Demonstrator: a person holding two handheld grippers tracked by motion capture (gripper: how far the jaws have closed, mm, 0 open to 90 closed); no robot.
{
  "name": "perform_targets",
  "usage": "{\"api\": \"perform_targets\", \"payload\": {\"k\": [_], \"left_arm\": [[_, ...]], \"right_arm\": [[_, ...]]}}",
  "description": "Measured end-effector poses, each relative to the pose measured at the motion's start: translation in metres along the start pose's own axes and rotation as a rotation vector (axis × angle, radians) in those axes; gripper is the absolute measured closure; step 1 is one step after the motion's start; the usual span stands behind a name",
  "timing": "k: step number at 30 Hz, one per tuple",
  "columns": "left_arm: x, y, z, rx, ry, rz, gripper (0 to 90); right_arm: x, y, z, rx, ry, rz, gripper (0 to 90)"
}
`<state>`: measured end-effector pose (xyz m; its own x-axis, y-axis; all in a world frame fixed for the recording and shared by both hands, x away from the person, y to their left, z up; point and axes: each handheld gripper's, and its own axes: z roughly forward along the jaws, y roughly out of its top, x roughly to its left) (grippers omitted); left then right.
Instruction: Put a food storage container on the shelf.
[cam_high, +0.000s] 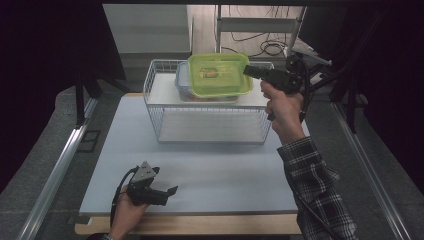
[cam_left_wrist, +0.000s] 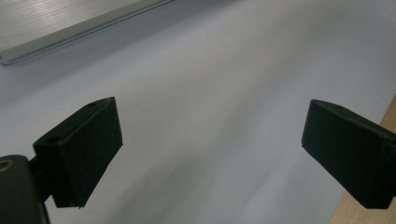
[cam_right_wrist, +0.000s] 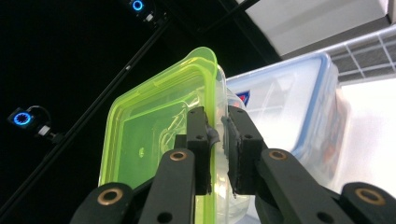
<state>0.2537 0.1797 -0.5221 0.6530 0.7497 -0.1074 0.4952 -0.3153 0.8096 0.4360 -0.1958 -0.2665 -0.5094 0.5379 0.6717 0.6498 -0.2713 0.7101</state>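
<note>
1. The right tongs (cam_high: 248, 71) grip the rim of the green-lidded container (cam_high: 220, 75), holding it above the wire basket (cam_high: 160, 112) at the worktop's (cam_high: 225, 175) far side.
2. It seems to hold something small and yellowish; what, I cannot tell.
3. A blue-lidded container (cam_right_wrist: 299, 107) sits just beneath it in the basket, contents unclear.
4. The left tongs (cam_high: 167, 192) rest open near the front edge.
5. Next, probably: carry the lifted container clear of the basket wall, level.

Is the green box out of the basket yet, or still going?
Done: the right gripper has clamped the rim of the green-lidded container. In hand: that container hangs above the wire basket, over the blue-lidded container. Left: setting it down somewhere. The left gripper waits open over the table.
</note>
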Motion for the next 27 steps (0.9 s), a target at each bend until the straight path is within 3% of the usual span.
{"api": "perform_targets", "payload": {"k": [15, 27], "left_arm": [[0.000, 0.000, 0.000, 0.000, -0.005, 0.006, 5.1], [-0.001, 0.000, 0.001, 0.006, -0.007, 0.012, 5.1]], "right_arm": [[0.008, 0.013, 0.039, -0.023, -0.117, -0.049, 80.0], [0.005, 0.013, 0.050, -0.030, -0.160, -0.065, 78.9]]}}
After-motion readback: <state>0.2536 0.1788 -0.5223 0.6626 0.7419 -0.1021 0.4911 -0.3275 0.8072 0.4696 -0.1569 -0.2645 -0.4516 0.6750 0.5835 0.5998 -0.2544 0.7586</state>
